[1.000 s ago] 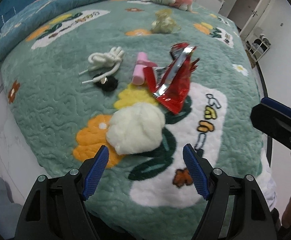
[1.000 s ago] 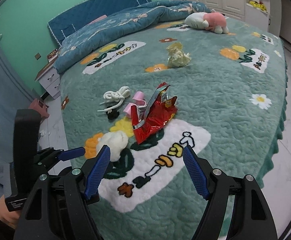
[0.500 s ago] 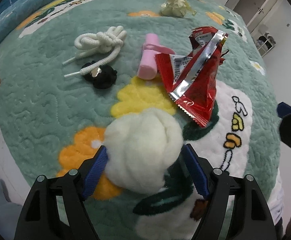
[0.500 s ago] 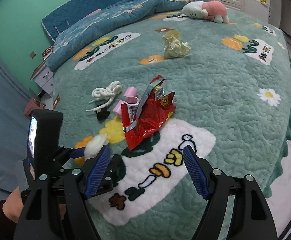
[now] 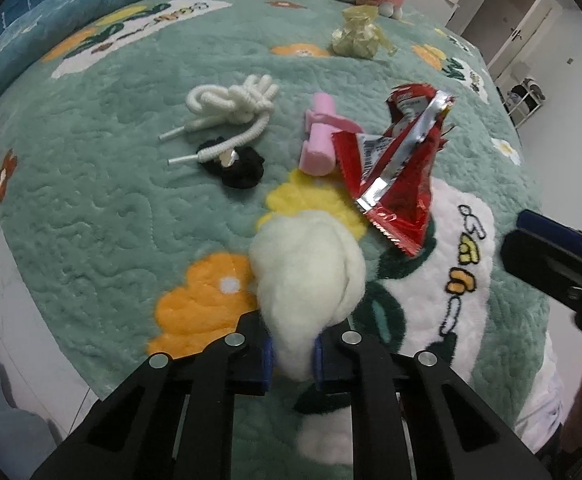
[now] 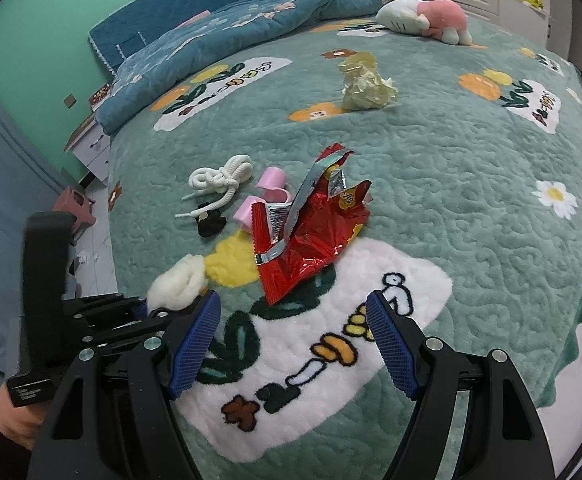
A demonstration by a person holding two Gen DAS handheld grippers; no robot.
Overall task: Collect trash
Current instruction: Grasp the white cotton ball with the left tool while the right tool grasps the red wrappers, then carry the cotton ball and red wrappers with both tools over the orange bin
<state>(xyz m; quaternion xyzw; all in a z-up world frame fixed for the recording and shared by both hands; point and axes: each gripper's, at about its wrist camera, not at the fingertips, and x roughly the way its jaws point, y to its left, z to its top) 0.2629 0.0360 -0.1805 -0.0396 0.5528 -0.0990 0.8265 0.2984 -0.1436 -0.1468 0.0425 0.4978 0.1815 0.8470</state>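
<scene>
Left wrist view looked close over the red wrapper (image 5: 395,172). Right wrist view sat farther back, facing it (image 6: 307,236). Both shared it.

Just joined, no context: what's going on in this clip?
A person is clearing trash off a bed with two handheld grippers. The left gripper has its jaws shut on a white cotton wad at the bed's near edge. The right gripper hovers open and empty, short of the red snack wrapper. A crumpled yellowish paper lies farther up the bed.
</scene>
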